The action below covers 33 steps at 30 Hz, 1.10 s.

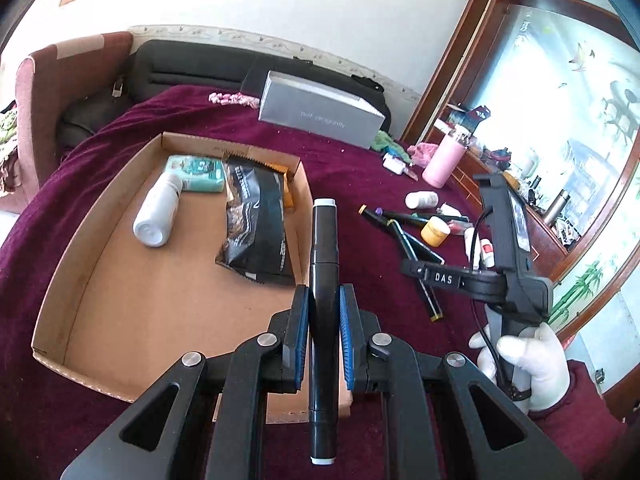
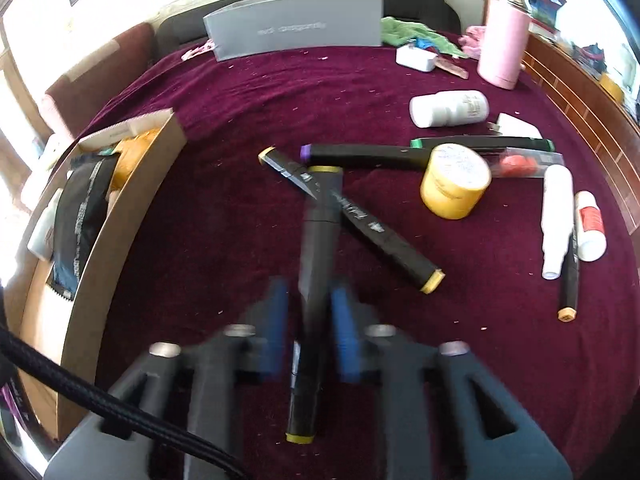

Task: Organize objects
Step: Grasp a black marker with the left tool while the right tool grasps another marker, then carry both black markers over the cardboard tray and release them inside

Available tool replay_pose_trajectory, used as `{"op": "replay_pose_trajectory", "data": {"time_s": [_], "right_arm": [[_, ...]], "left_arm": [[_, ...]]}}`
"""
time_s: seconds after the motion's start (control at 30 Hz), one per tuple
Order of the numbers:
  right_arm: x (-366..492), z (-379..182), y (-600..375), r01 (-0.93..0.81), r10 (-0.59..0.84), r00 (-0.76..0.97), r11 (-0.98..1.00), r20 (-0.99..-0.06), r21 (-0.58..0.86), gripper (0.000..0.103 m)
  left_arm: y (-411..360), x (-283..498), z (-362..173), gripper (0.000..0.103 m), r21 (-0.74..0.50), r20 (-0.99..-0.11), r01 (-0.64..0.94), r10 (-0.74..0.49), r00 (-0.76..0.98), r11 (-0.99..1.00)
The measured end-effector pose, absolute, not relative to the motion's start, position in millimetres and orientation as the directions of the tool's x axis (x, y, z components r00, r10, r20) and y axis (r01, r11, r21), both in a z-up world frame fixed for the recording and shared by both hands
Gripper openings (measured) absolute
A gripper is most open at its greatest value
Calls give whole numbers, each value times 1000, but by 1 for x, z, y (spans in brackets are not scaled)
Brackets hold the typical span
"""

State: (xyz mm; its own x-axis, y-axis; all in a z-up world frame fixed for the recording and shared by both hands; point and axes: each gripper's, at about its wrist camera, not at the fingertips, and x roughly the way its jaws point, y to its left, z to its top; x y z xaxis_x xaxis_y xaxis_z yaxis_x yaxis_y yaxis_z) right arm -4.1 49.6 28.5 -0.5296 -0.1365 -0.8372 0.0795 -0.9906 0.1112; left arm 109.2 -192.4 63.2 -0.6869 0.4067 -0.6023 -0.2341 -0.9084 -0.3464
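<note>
On the maroon-covered table (image 2: pixel 248 92), we had a cardboard box (image 1: pixel 80 280) near its left edge to collect loose items. Our left gripper (image 1: pixel 324 320) clenched a white-capped marker (image 1: pixel 323 280) above the box's right wall; our right gripper (image 2: pixel 308 312) clasped a yellow-capped marker (image 2: pixel 316 240) among the scattered pens.

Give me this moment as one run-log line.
left gripper: shut on white-capped marker, by cardboard box | right gripper: shut on yellow-capped marker, above cloth | loose markers: still outside box
</note>
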Motion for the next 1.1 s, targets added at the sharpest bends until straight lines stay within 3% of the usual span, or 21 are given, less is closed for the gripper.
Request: {"op": "replay_pose_trajectory", "data": {"time_s": [0.5,0.73,1.1], "right_arm": [[36,68,46,193,-360,-546,-933,-757,304,13],[42,85,14,295,-494,-484,-869,-722,397,13],[5,86,-80,378,-630,-324,-770,-706,514,13]], "left_arm": [[-201,128,83,12,-349,-569,-236,405,-715,-907],[-233,133,102,12,-319,-547,-175,332,-769,-931],[-286,73,84,12,-238,-650,-41,191,-736,-970]]}}
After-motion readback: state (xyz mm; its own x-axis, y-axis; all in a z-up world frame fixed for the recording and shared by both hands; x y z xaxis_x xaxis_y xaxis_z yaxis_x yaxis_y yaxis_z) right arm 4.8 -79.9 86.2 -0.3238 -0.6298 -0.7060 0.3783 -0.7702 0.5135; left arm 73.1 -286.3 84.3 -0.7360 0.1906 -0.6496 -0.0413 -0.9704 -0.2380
